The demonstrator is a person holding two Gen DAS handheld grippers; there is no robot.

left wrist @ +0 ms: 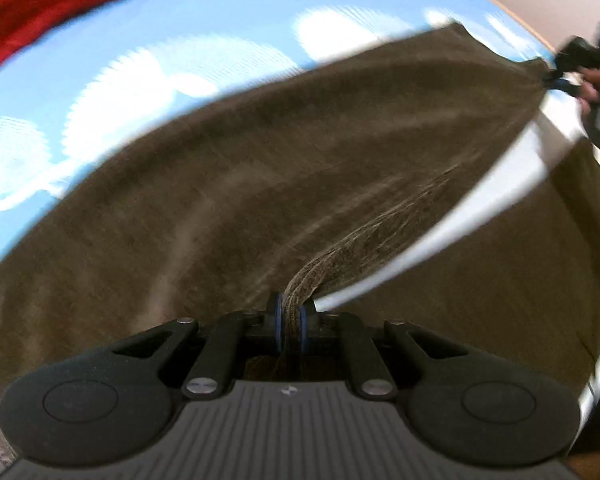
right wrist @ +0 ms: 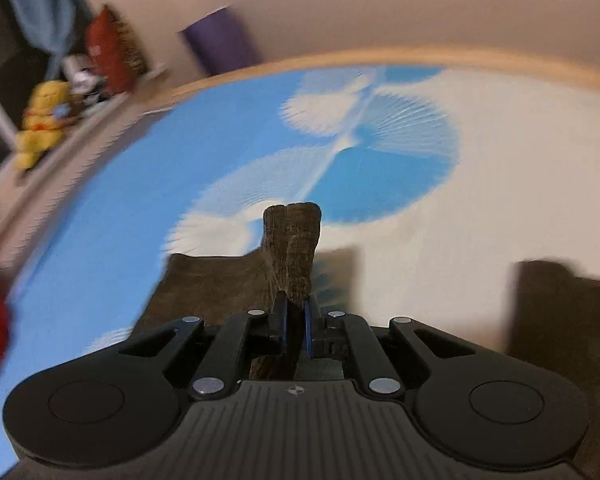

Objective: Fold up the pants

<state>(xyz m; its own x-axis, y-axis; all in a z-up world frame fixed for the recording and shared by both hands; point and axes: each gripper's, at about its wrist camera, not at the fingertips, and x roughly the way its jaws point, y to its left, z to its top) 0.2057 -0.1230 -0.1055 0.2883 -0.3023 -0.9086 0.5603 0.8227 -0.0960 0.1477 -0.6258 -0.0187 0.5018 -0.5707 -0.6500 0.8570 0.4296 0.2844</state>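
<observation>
both grippers, left (left wrist: 291, 322) and right (right wrist: 295, 322), pinch blurred brown pants (left wrist: 260, 184), edges probably cut off.

pants (left wrist: 260, 168) stretched above a bed (left wrist: 148, 52), one corner pinched in the left gripper (left wrist: 291, 316), the opposite corner in the right gripper (right wrist: 296, 316). a cloth (left wrist: 32, 4) lies far left on the bed. a shelf (right wrist: 80, 120) stands beyond the bed's left edge.

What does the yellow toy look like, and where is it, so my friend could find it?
Start at the blue and white bedspread, then look past its left edge to the low ledge by the wall. The yellow stuffed toy sits there, blurry. It is the only bright yellow thing, beside a red cushion.
</observation>
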